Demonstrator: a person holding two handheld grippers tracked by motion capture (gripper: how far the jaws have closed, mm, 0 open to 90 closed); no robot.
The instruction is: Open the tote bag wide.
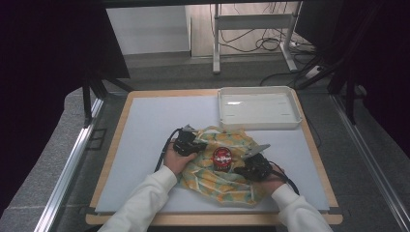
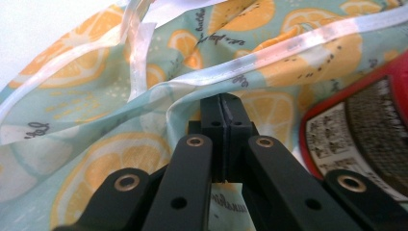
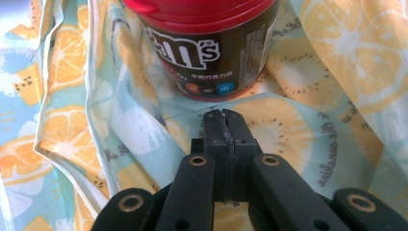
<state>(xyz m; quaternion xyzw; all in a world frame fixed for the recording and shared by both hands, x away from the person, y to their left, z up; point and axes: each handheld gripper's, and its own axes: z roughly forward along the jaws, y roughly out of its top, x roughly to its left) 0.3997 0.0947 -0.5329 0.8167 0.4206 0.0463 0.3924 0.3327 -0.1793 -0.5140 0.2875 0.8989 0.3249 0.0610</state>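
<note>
Both pairs of jaws are pressed together; my left gripper [image 2: 223, 103] pinches a fold of the citrus-print cloth [image 2: 96, 159], my right gripper [image 3: 223, 118] pinches another, just before the candy tub [image 3: 202, 48]. From above the tub stands on the cloth between my grippers, a white tray [image 1: 258, 123] beyond; my right gripper view alone shows its lettering.

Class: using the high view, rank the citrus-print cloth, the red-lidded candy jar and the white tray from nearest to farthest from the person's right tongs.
1. Citrus-print cloth: directly under the right tongs, pinched in them.
2. Red-lidded candy jar: just to their left, sitting on the cloth.
3. White tray: at the table's far edge, well beyond them.
</note>
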